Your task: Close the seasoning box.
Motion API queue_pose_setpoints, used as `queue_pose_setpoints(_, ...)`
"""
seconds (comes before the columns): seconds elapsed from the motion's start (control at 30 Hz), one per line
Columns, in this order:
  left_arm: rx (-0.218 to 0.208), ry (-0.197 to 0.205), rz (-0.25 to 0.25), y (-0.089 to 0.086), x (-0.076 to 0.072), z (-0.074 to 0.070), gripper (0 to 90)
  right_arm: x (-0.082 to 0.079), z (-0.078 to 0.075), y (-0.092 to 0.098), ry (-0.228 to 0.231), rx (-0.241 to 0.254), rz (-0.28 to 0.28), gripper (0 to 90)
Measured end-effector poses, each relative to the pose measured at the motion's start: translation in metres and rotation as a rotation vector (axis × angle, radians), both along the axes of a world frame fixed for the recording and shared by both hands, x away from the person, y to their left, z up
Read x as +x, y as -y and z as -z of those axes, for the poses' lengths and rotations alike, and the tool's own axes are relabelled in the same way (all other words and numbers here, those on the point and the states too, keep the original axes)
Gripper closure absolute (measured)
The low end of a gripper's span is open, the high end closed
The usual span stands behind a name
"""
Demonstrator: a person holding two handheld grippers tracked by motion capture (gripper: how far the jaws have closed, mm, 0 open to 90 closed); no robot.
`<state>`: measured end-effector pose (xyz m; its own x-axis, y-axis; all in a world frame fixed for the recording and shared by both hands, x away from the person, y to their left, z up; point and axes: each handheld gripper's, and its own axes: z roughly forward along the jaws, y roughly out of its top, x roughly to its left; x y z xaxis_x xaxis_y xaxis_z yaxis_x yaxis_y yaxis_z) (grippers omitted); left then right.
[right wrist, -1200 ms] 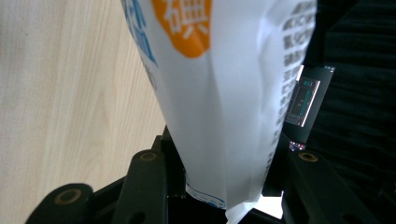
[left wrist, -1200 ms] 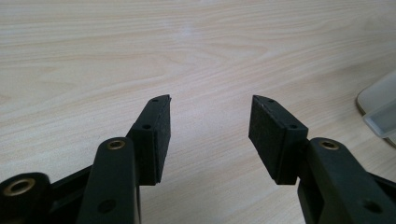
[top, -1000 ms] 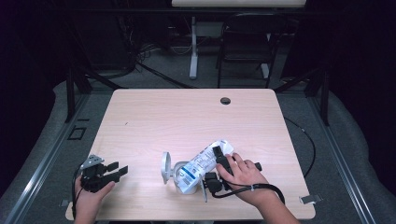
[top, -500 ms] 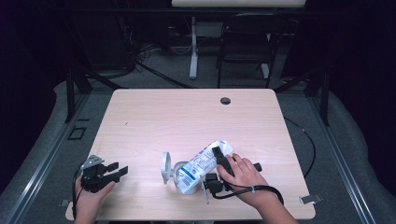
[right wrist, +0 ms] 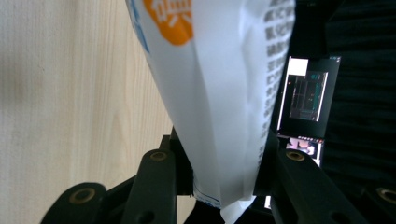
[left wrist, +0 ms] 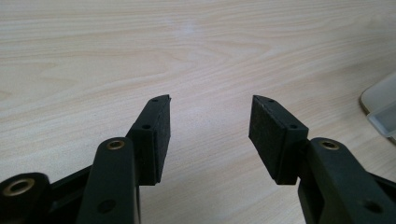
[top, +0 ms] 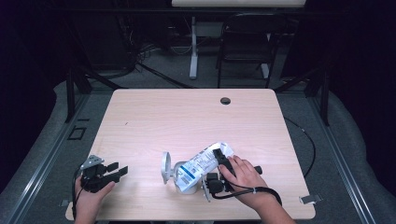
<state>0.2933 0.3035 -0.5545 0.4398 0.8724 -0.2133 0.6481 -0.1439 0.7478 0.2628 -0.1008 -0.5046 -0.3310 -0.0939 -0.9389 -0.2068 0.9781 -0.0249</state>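
The high view looks forward and down from above the person's side, taking in the whole bench [top: 196, 116] from some way off, with dark floor and a chair [top: 243, 42] beyond it. The left gripper view sits low and very near the wood, looking along the left tool [left wrist: 210, 126] across the bench toward a clear lid [left wrist: 380, 109] at its right edge. The right gripper view is turned on its side and looks from close up along the right tool [right wrist: 219, 182] at a white pouch [right wrist: 219, 93]. That pouch [top: 201, 165] and lid [top: 166, 167] also lie near the front edge in the high view.
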Motion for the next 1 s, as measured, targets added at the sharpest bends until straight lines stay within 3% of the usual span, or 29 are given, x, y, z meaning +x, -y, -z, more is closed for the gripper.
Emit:
queue_pose_setpoints(0.17,-0.002,0.004,-0.003,0.0,0.0,0.0,48.8,0.0,0.002,0.001,-0.009,0.038,-0.006,70.8)
queue_pose_setpoints(0.33,-0.001,0.006,-0.005,0.001,0.0,0.001,48.8,-0.001,0.003,0.003,-0.006,0.038,-0.008,72.1)
queue_pose_setpoints(0.7,0.003,0.002,-0.003,0.001,0.0,0.001,48.8,-0.005,0.002,0.004,-0.032,0.091,-0.009,73.2)
queue_pose_setpoints(0.8,0.002,0.004,-0.004,0.001,0.0,0.001,48.8,-0.009,0.002,0.004,-0.047,0.12,-0.01,73.1)
queue_pose_setpoints(1.0,0.004,0.002,-0.004,0.001,0.0,0.001,48.7,-0.01,0.0,0.006,-0.085,0.235,-0.007,73.3)
